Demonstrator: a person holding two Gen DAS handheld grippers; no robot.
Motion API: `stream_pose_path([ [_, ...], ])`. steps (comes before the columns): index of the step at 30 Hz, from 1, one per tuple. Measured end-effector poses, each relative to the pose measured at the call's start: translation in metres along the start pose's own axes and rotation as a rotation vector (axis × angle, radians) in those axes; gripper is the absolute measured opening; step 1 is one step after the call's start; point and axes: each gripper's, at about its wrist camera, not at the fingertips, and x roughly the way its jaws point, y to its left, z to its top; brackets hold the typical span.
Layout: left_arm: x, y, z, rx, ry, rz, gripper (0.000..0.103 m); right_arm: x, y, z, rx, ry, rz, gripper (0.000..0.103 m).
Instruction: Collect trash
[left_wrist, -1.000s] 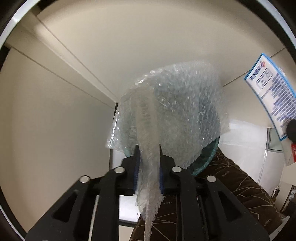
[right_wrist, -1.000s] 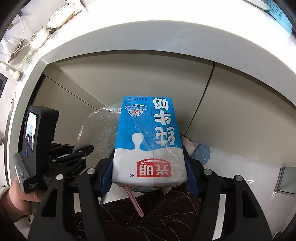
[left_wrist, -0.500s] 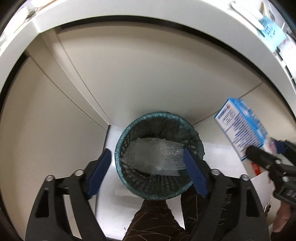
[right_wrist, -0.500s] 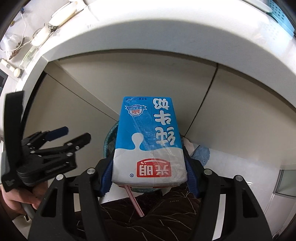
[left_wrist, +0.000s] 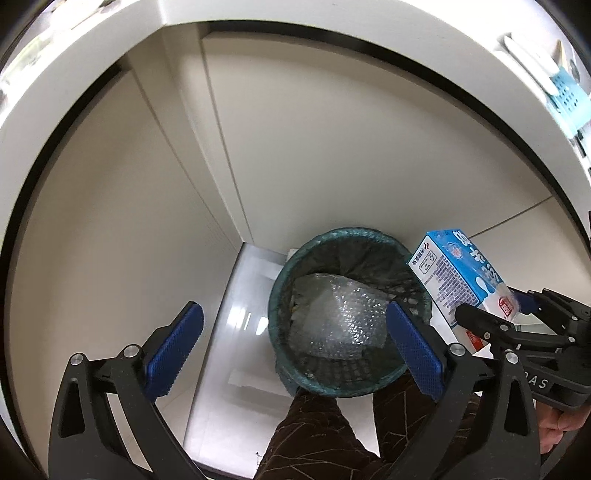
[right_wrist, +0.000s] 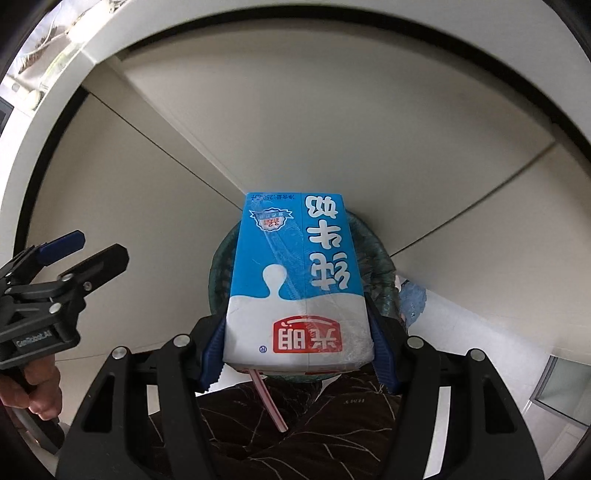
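While the left gripper (left_wrist: 291, 347) hangs above the green mesh bin (left_wrist: 284, 291) with its jaws opening wide and nothing between them, a sheet of bubble wrap (left_wrist: 332, 317) lies inside the bin. The right gripper (right_wrist: 299, 350) clamps a blue-and-white milk carton (right_wrist: 295, 273) just above the bin's rim, with a pink straw (right_wrist: 267, 398) sticking out of the carton's end.
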Motion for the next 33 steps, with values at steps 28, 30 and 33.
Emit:
stream_pose_path([
  [28, -0.114, -0.025, 0.055, 0.027, -0.089, -0.034, 0.097, -0.191, -0.01, 0.032, 0.106, -0.241, -0.108, 0.095],
  [30, -0.14, -0.027, 0.063, 0.021, -0.103, -0.026, 0.097, -0.217, -0.009, 0.034, 0.126, -0.261, -0.091, 0.095],
  [33, -0.175, -0.028, 0.07, 0.009, -0.124, -0.019, 0.097, -0.256, -0.004, 0.035, 0.147, -0.309, -0.104, 0.095],
])
